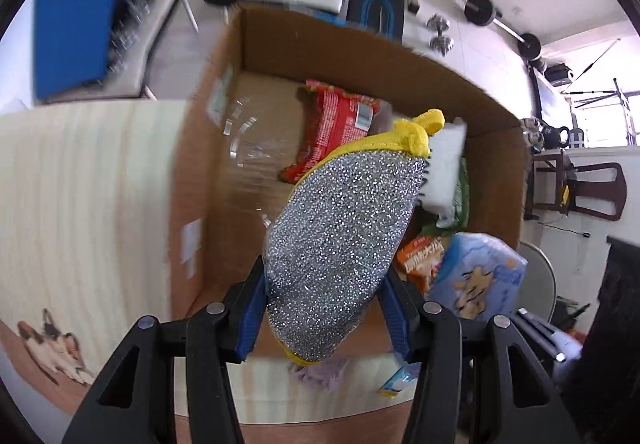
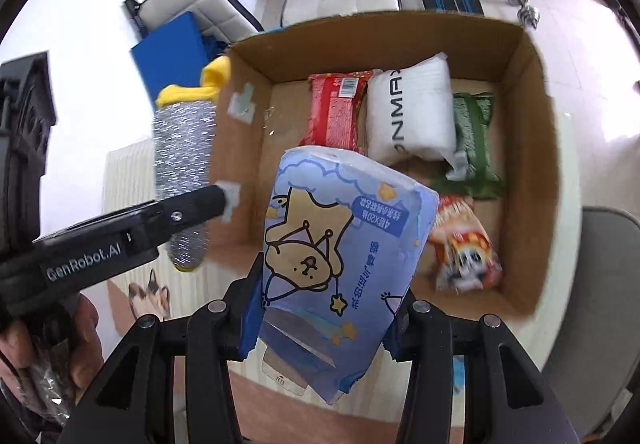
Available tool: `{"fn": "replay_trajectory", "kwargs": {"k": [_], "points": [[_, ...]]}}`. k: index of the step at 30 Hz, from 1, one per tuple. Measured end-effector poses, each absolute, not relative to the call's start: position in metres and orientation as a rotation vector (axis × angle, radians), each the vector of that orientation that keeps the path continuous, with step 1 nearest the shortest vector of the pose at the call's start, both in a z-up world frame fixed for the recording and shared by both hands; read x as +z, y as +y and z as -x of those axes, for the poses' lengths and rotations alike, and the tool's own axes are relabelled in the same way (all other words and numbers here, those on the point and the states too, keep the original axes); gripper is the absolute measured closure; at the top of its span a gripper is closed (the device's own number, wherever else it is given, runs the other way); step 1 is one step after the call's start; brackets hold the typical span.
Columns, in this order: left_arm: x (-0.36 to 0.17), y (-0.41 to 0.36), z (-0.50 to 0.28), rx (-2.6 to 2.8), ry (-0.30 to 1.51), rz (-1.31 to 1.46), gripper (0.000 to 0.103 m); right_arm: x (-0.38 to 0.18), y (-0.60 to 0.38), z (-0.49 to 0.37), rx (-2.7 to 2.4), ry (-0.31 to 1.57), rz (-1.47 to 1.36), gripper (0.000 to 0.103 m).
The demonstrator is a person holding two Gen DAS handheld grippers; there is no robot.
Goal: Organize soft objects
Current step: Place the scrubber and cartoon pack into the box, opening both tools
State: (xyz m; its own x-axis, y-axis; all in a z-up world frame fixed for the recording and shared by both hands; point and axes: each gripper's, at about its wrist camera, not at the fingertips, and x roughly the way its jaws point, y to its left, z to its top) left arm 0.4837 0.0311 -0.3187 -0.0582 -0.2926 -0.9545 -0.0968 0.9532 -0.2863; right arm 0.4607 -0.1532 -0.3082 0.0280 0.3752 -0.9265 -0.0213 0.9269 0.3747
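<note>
My left gripper (image 1: 324, 308) is shut on a silver glittery scrub pad with yellow trim (image 1: 340, 236) and holds it over the near edge of an open cardboard box (image 1: 320, 44). The pad also shows in the right wrist view (image 2: 184, 172), left of the box (image 2: 536, 148). My right gripper (image 2: 324, 300) is shut on a blue tissue pack with a bear print (image 2: 340, 256), held above the box's near side. The tissue pack shows in the left wrist view (image 1: 480, 276) too.
Inside the box lie a red packet (image 2: 336, 108), a white pack (image 2: 412, 112), a green pack (image 2: 476, 132) and an orange snack bag (image 2: 464, 244). The box stands on a pale table (image 1: 88, 180). A purple cloth (image 1: 320, 374) lies by the box. Chairs and weights stand behind.
</note>
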Motion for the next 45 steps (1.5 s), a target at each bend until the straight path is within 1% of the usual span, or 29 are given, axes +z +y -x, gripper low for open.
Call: {"fn": "replay_trajectory", "kwargs": {"k": [5, 11, 12, 13, 14, 15, 16, 21, 29, 35, 38, 40, 43, 45], "points": [[-0.36, 0.02, -0.495, -0.173, 1.743, 0.34, 0.054, -0.352, -0.148, -0.483, 0.286, 1.597, -0.289, 0.053], [-0.382, 0.008, -0.489, -0.161, 1.797, 0.345, 0.052, -0.389, -0.142, -0.493, 0.274, 1.646, -0.238, 0.051], [-0.385, 0.009, -0.487, -0.172, 1.806, 0.381, 0.05, -0.394, -0.14, -0.494, 0.267, 1.656, -0.215, 0.048], [-0.385, 0.009, -0.486, -0.175, 1.808, 0.392, 0.038, -0.398, -0.139, -0.496, 0.255, 1.669, -0.191, 0.042], [-0.382, 0.01, -0.485, -0.169, 1.796, 0.384, 0.029, -0.4, -0.138, -0.496, 0.247, 1.67, -0.177, 0.022], [-0.374, 0.011, -0.484, -0.145, 1.765, 0.349, 0.014, -0.398, -0.138, -0.496, 0.247, 1.662, -0.167, 0.005], [-0.368, 0.012, -0.483, -0.134, 1.742, 0.331, 0.01, -0.397, -0.139, -0.495, 0.248, 1.655, -0.161, 0.001], [-0.325, 0.013, -0.472, -0.096, 1.617, 0.235, 0.01, -0.379, -0.148, -0.493, 0.205, 1.602, -0.1, 0.0], [-0.262, 0.012, -0.431, -0.06, 1.456, 0.088, 0.01, -0.329, -0.156, -0.467, 0.048, 1.47, 0.016, 0.0], [-0.237, 0.012, -0.413, -0.063, 1.404, 0.033, 0.01, -0.294, -0.159, -0.433, 0.001, 1.434, -0.024, 0.0], [-0.22, 0.009, -0.398, -0.071, 1.351, 0.003, 0.01, -0.276, -0.16, -0.413, -0.014, 1.402, -0.049, 0.0], [-0.206, 0.005, -0.387, -0.072, 1.309, -0.026, 0.01, -0.255, -0.16, -0.396, -0.027, 1.361, -0.048, 0.0], [-0.189, -0.003, -0.369, -0.054, 1.229, -0.072, 0.01, -0.24, -0.161, -0.376, -0.013, 1.304, -0.076, 0.0], [-0.18, -0.007, -0.352, -0.049, 1.185, -0.084, 0.01, -0.229, -0.165, -0.36, 0.002, 1.233, -0.093, 0.0]]}}
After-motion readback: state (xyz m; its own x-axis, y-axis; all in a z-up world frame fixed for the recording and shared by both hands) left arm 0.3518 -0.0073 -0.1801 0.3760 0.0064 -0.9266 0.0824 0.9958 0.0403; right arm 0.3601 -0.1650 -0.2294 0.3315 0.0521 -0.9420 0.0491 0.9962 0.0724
